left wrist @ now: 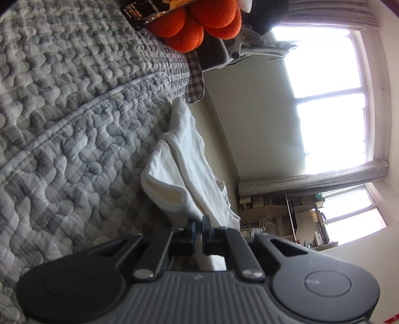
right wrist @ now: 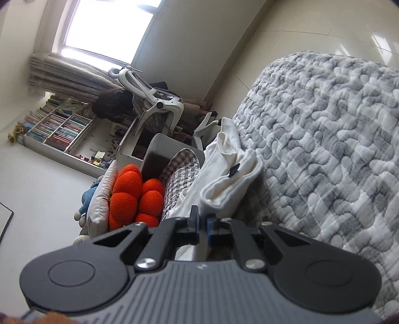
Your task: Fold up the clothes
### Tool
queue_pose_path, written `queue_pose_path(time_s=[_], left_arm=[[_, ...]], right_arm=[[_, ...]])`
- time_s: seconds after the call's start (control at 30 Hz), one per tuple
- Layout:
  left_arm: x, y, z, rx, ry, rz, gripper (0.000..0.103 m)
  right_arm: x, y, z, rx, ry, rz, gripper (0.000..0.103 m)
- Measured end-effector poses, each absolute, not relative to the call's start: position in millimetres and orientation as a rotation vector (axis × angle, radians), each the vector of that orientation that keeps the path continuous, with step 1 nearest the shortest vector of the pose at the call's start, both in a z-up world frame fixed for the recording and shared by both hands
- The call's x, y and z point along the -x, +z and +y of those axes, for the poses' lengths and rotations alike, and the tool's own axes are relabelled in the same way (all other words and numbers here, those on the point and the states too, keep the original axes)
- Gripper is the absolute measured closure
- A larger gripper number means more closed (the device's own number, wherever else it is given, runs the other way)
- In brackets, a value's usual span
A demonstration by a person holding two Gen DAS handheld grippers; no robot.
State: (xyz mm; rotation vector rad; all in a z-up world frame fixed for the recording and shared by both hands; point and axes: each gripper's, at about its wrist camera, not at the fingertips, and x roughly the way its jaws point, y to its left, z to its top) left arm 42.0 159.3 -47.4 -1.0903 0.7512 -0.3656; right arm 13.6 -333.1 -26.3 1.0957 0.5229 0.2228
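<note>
A white garment is stretched out above a grey quilted bedspread, doubled over along its length. My left gripper is shut on one end of it. In the right wrist view my right gripper is shut on the other end of the white garment; a small dark label shows on its folded edge. The cloth sags a little between the two grippers and its lower fold rests near the bedspread.
An orange knotted cushion lies at the head of the bed beside a checked pillow. A white office chair, a bookshelf and bright windows stand beyond the bed's edge.
</note>
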Motion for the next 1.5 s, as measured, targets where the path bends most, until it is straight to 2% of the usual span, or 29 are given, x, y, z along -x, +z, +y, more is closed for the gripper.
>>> queue_pose_path(time_s=[0.23, 0.4, 0.83, 1.1, 1.2, 1.27, 1.33, 1.37, 1.5], left_arm=[[-70.8, -5.0, 149.5, 1.042, -0.379, 0.663, 0.099], [-99.2, 3.5, 145.8, 1.008, -0.345, 0.633, 0.099], [-207.3, -10.7, 130.0, 0.921, -0.271, 0.626, 0.099], [-253.2, -53.0, 126.6, 0.909, -0.213, 0.625, 0.097], [-259.8, -58.9, 128.8, 0.905, -0.201, 0.607, 0.096], [-259.0, -54.2, 128.1, 0.87, -0.193, 0.586, 0.092], [-254.6, -45.9, 125.1, 0.814, -0.174, 0.557, 0.077], [-251.4, -41.1, 122.2, 0.783, -0.174, 0.539, 0.074], [-243.6, -29.6, 97.8, 0.632, -0.203, 0.523, 0.07]], right_arm=[[-44.8, -0.4, -330.9, -1.054, 0.217, 0.46, 0.095], [-70.3, 5.7, -329.1, -1.031, 0.215, 0.436, 0.094], [-151.7, -13.9, -330.0, -0.973, 0.173, 0.435, 0.094], [-184.9, -49.1, -333.3, -0.983, 0.162, 0.48, 0.093], [-187.2, -48.6, -329.9, -0.899, 0.155, 0.501, 0.092], [-185.1, -44.7, -328.0, -0.86, 0.164, 0.49, 0.091], [-182.8, -41.0, -326.0, -0.824, 0.169, 0.478, 0.09], [-181.5, -39.3, -324.9, -0.807, 0.17, 0.472, 0.09], [-184.6, -37.0, -319.2, -0.751, 0.158, 0.46, 0.09]])
